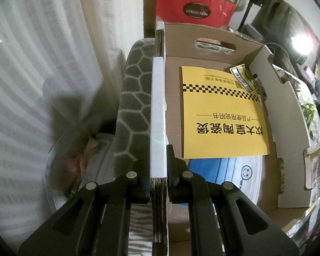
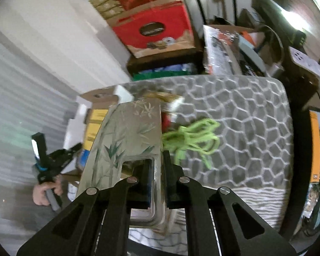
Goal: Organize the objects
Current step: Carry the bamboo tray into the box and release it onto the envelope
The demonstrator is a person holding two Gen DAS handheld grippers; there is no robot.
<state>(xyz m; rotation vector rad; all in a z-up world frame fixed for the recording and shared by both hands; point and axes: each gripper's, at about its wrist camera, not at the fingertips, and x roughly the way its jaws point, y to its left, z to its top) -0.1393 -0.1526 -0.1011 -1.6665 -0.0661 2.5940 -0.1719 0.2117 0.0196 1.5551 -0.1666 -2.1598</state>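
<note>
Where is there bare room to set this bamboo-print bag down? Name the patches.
Grey cushion: bare right of the green cord. Cardboard box floor: bare strip between its gripped wall and the yellow booklet, and beyond it. Crowded: masks at the near end.

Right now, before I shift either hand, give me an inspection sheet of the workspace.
Surface: grey cushioned top with pale honeycomb pattern.
Job's things: open brown cardboard box holding a yellow printed booklet and white face-mask pack; clear plastic bag with bamboo print.
Clutter: loose lime-green cord on the cushion; red gift box stacked behind.
Grippers: left tool shut on the box's side wall; right tool shut on the bamboo bag's handle edge.
Cables: dark cables at far right, blurred.
Surroundings: white striped curtain; crowded shelves.
</note>
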